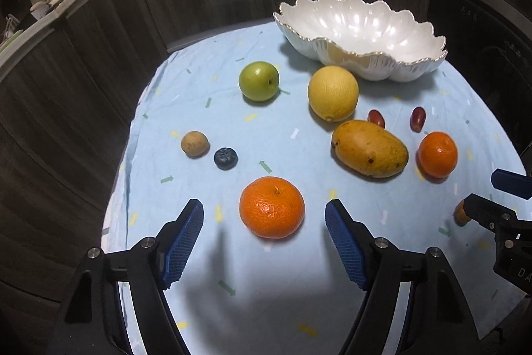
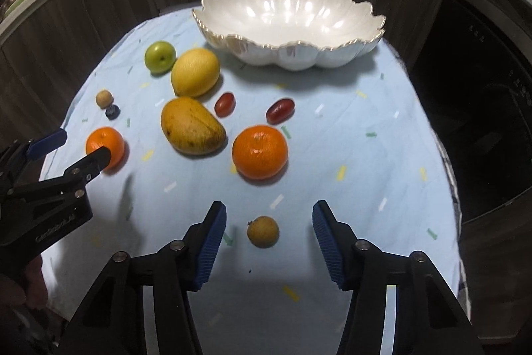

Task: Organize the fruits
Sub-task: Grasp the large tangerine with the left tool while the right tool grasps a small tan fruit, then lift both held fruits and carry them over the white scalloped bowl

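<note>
My left gripper is open low over the blue cloth, its blue pads on either side of a large orange without touching it. In the right wrist view my right gripper is open too, and a small brown fruit lies between its fingers, clear of both pads. A white scalloped bowl stands empty at the back of the table. Between the bowl and the grippers lie a mango, a yellow citrus, a green apple and a second orange.
Two red grapes, a blueberry and another small brown fruit are scattered on the cloth. A dark wood panel wall curves close behind the table. A dark appliance stands on the right.
</note>
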